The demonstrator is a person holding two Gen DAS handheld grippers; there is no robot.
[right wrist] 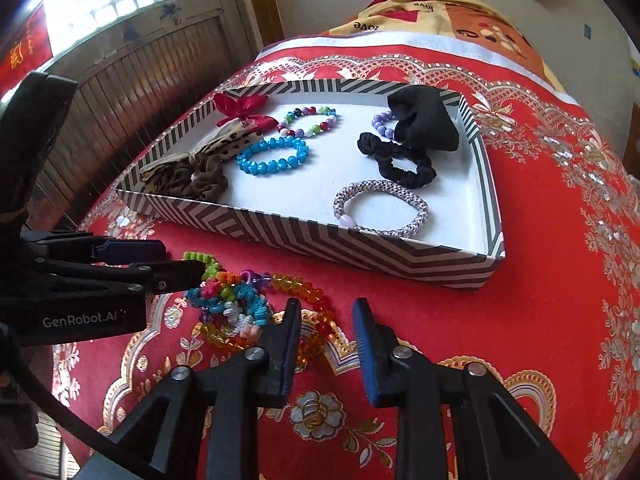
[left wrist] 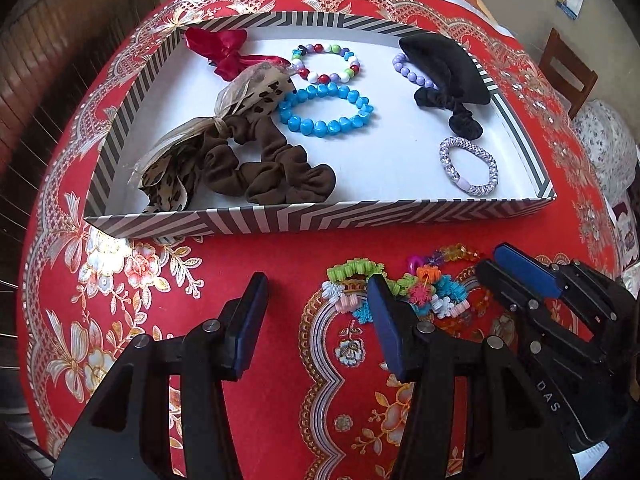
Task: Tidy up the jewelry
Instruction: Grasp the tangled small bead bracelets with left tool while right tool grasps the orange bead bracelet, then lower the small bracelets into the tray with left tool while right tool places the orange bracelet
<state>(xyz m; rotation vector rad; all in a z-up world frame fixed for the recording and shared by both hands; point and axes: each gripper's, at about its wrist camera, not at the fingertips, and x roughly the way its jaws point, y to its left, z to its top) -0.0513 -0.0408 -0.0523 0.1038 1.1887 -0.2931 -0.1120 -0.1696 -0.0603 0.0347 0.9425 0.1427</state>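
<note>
Left wrist view shows the left gripper (left wrist: pixel 318 284) with its fingers (left wrist: pixel 384 312) spread wide and nothing between them but red tablecloth (left wrist: pixel 260 252). The right-hand finger lies against the near edge of a pile of small coloured hair ties (left wrist: pixel 420 292) on the cloth. The right gripper (left wrist: pixel 492 268) reaches in from the right, its tip at the far side of that pile; an amber bead bracelet (left wrist: pixel 460 254) shows just behind it.

In the right wrist view the right gripper's (right wrist: pixel 326 304) fingers (right wrist: pixel 362 320) stand fairly narrow, with bare cloth between the tips. The left-hand finger lies over the amber bracelet (right wrist: pixel 296 284); whether it presses on the beads I cannot tell. The left gripper (right wrist: pixel 176 264) comes in from the left, touching the pile (right wrist: pixel 228 296).

Just beyond the pile sits a striped tray (left wrist: pixel 320 216). Inside, well apart from the grippers, lie a brown scrunchie (left wrist: pixel 264 168) with a leopard bow, a red bow (left wrist: pixel 224 50), a blue bracelet (left wrist: pixel 326 108), a multicoloured bracelet (left wrist: pixel 324 62), a lilac bracelet (left wrist: pixel 412 70) partly under a black scrunchie (left wrist: pixel 448 76), and a silver-lilac hair tie (left wrist: pixel 468 164).
</note>
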